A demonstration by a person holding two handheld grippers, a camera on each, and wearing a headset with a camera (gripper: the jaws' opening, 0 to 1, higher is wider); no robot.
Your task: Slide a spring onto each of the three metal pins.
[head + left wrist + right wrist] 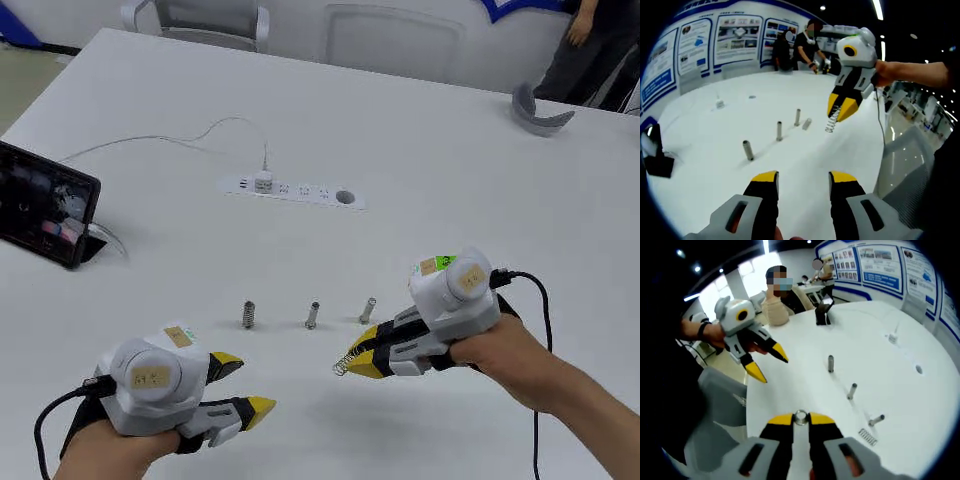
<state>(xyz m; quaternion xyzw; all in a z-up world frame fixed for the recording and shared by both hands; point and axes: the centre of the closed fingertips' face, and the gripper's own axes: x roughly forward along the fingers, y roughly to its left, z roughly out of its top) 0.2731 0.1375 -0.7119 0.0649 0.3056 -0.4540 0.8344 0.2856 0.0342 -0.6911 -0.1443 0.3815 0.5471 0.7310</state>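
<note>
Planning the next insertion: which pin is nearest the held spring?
The pin at the row's right end; the right hand-held gripper and its spring sit nearest it.

Both left pin (249, 314) and middle pin (312, 316) stand; right pin (367, 311) lies; spring (345, 363) dangles.

The white desk (450, 200) carried a white power strip (293, 190) lying flat near its middle. A white plug (264, 181) sat in the strip's left end, and a thin cable (150, 140) ran from it in a loop across the surface toward the left. A dark tablet (45, 203) stood propped at the left edge. Three metal pins (312, 315) stood in a row on the near part, apart from one another. A loose spring (867, 436) lay on its side just beside the end pin. A grey curved piece (540, 110) rested at the far right.
</note>
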